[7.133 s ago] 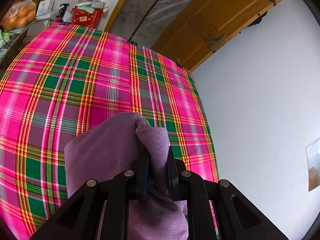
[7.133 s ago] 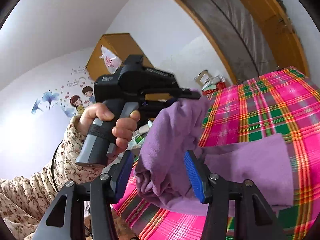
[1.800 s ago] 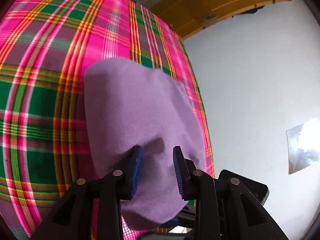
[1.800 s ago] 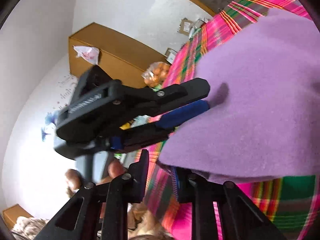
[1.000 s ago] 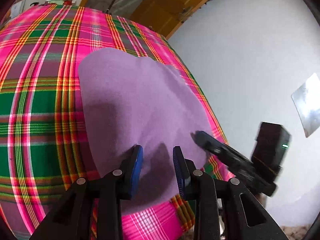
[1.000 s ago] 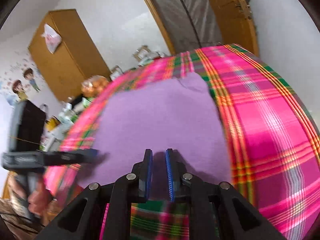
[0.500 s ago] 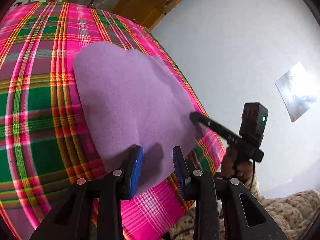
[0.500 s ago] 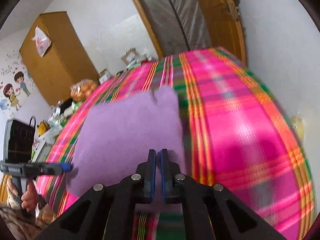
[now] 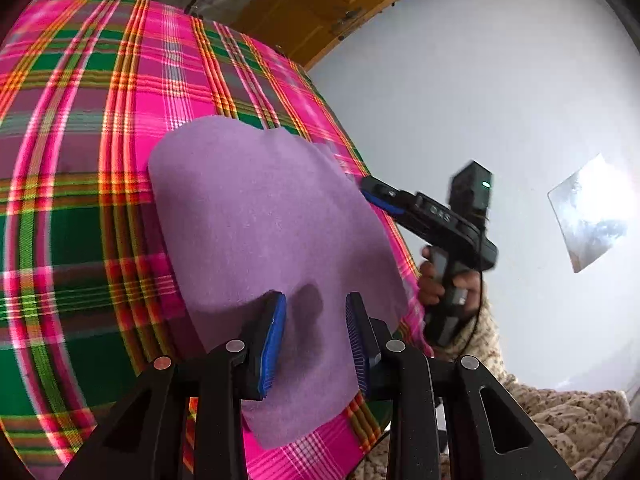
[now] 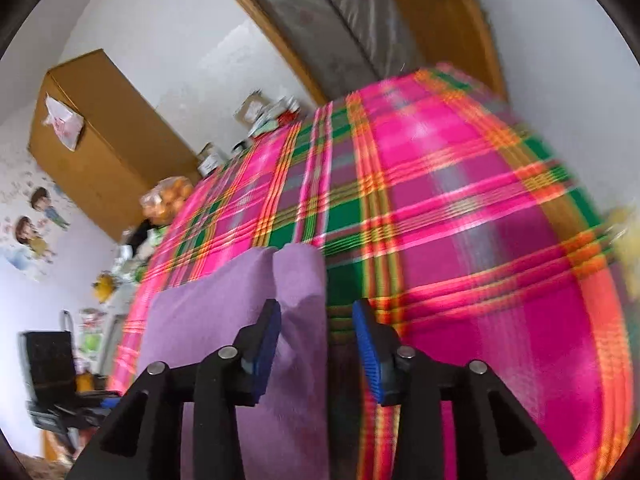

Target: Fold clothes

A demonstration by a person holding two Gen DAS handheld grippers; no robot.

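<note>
Now your left gripper (image 9: pixel 315 338) has its blue-padded jaws spread apart, hovering over the near edge of the purple cloth (image 9: pixel 264 240) without pinching it. That cloth lies flat on the pink, green and orange plaid bedspread (image 9: pixel 80 160), near the spread's right edge beside the white wall (image 9: pixel 500 80). Your right gripper (image 10: pixel 317 342) is also spread, holding nothing; in its own view, which is motion-blurred, the cloth's corner sits between and just beyond its fingers. From the left camera, the right gripper's closer finger tip sits at the cloth's right edge, and your right hand (image 9: pixel 448 284) grips its handle above a floral sleeve (image 9: pixel 532 408). Farther off stand a wooden cabinet (image 10: pixel 104 140), a bag of oranges (image 10: pixel 168 200) and a wooden door (image 9: pixel 320 4).
</note>
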